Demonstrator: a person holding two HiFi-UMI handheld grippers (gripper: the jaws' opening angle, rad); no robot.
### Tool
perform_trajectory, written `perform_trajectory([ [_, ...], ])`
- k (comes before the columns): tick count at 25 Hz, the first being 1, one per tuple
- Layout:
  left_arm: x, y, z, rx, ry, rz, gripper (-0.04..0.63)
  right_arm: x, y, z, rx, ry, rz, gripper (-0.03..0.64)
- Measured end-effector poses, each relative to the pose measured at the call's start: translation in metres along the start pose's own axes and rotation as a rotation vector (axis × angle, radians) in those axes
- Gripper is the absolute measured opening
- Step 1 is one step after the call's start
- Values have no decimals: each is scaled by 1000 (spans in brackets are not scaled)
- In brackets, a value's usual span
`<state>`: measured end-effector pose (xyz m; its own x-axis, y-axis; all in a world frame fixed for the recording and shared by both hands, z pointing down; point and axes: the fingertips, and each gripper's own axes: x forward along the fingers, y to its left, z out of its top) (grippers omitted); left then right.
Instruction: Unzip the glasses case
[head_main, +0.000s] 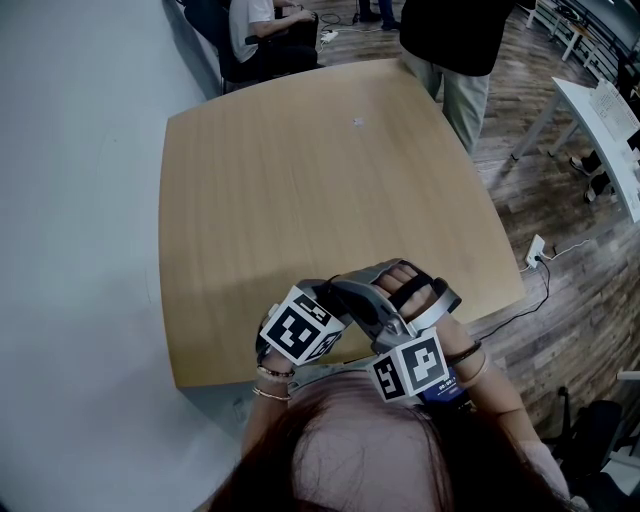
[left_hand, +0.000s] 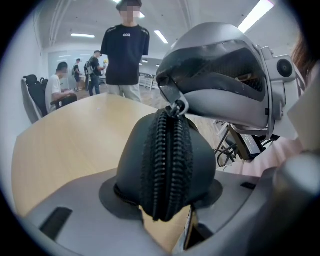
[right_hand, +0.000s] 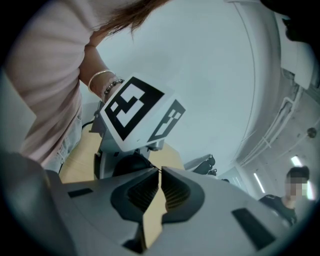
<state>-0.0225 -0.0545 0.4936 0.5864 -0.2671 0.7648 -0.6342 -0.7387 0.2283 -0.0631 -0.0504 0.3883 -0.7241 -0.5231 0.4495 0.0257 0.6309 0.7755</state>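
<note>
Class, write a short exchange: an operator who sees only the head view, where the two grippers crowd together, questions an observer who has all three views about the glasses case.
Operator: Is the case held?
Observer: Yes, the left gripper is clamped on the case.
Operator: Is the zipper open at all?
Observer: No, the zipper is closed along all that shows.
Operator: And the right gripper?
Observer: Its jaws are shut on the pull at the case's top end.
</note>
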Motion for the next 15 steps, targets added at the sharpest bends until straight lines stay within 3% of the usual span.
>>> perform_trajectory([
  [15,5,0,-4,6,33,7,215,2,5,1,1,2,17,18],
])
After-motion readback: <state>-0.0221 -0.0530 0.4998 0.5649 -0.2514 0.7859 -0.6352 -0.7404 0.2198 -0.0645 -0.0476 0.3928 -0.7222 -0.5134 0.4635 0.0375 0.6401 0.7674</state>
